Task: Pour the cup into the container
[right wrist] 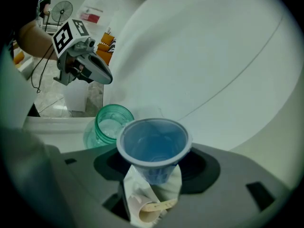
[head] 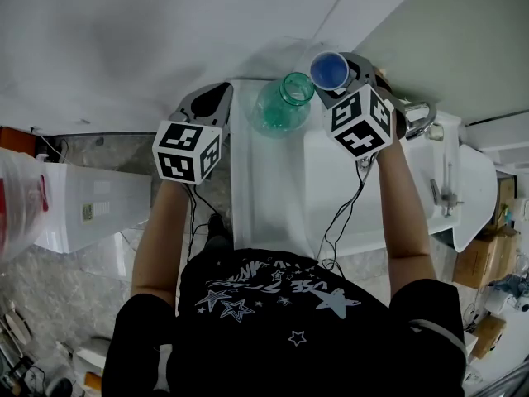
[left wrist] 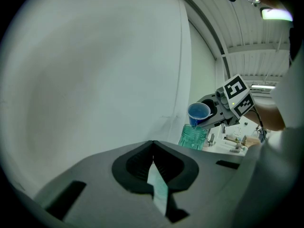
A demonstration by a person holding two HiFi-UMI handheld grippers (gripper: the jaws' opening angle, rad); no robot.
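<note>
1. Right tongs (right wrist: 156, 169): closed on the blue plastic cup (right wrist: 153, 144), gripping its lower body at a medium spread. This leaves the rim free to act as a spout. A wad of pale paper (right wrist: 151, 201) sits below the cup between the jaws, probably as padding.
2. Cup: held in the air, tipped toward the green glass jar (head: 281, 107), with its lip just above the jar's mouth. The left gripper view suggests a thin trickle at the lip. The cup looks almost empty, so the pour is judged to be near its end.
3. Jar: the receiving container. It stands upright on the white tabletop (head: 264, 197), close to the wall (head: 165, 31), with its open neck facing up to catch the flow.
4. Left tongs (left wrist: 153, 161): tips closed together with nothing between them. They are held beside the jar without touching it, apparently idle. The jar stands steady by itself, so it needs no bracing.
5. Risk: the jar's neck is narrow, so any sideways drift of the cup's lip would spill onto the tabletop.
</note>
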